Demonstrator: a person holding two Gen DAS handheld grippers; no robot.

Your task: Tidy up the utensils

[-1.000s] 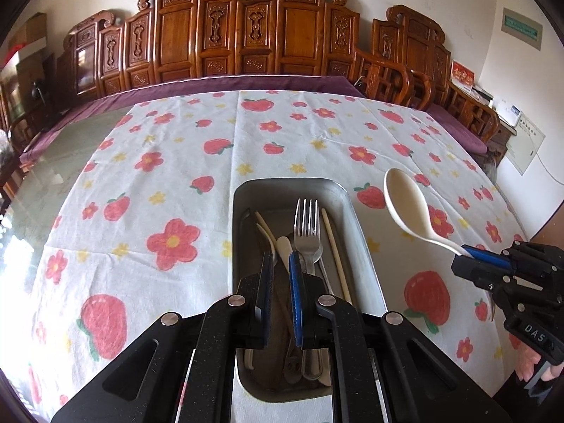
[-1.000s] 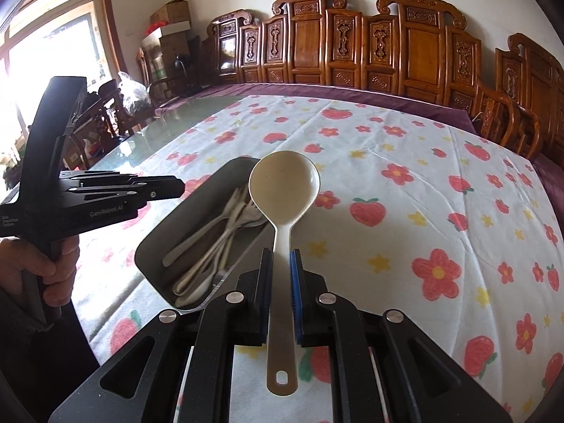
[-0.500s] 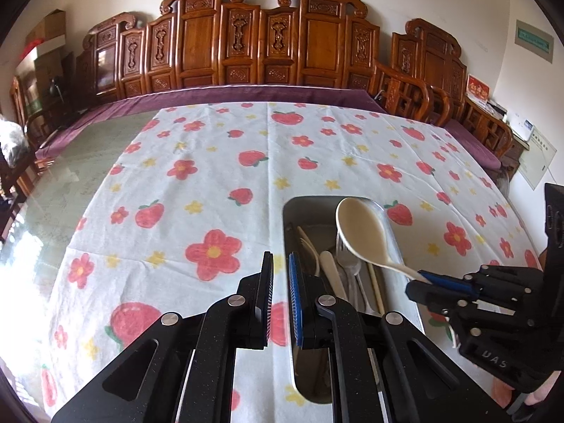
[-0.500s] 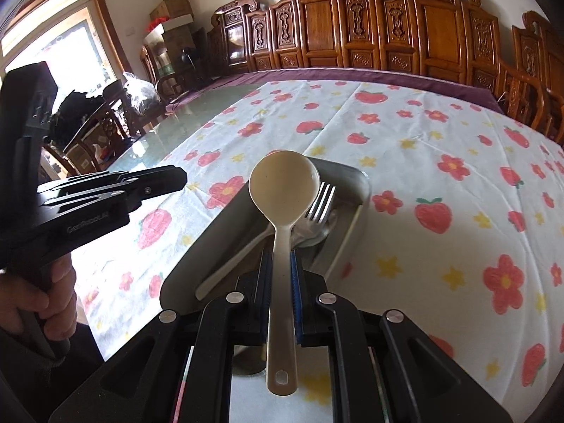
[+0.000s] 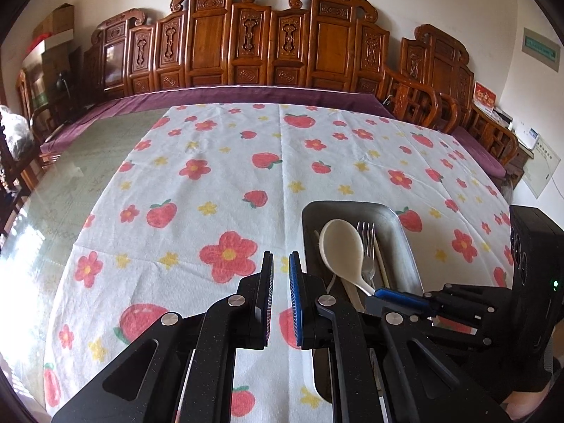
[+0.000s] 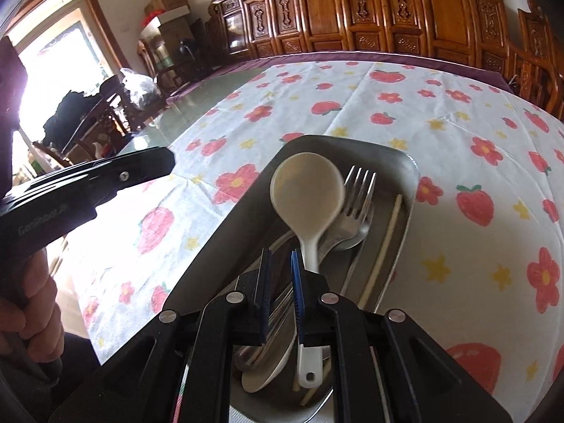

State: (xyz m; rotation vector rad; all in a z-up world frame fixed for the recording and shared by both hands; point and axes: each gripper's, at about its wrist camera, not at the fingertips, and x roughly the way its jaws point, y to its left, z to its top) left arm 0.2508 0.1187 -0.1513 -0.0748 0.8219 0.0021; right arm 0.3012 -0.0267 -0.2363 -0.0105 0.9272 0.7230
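Note:
A metal tray (image 5: 405, 246) (image 6: 405, 162) on the flowered cloth holds a fork (image 6: 357, 190) (image 5: 366, 243), chopsticks (image 6: 384, 239) and other utensils. A cream plastic spoon (image 6: 306, 194) (image 5: 342, 246) lies tilted over the tray, its handle beside the right finger of my right gripper (image 6: 281, 282), not between the pads. My right gripper has its jaws apart over the tray; it also shows in the left wrist view (image 5: 394, 294). My left gripper (image 5: 281, 282) is left of the tray, jaws a narrow gap apart, empty; it also shows in the right wrist view (image 6: 151, 162).
A flowered tablecloth (image 5: 229, 176) covers a glass-topped table (image 5: 53, 194). Carved wooden chairs (image 5: 246, 42) line the far edge and the right side. A hand (image 6: 24, 303) holds the left gripper at the left.
My right gripper moved lower over the tray and opened; the cream spoon slipped out from between the pads and tilted to the right. My left gripper moved further left of the tray.

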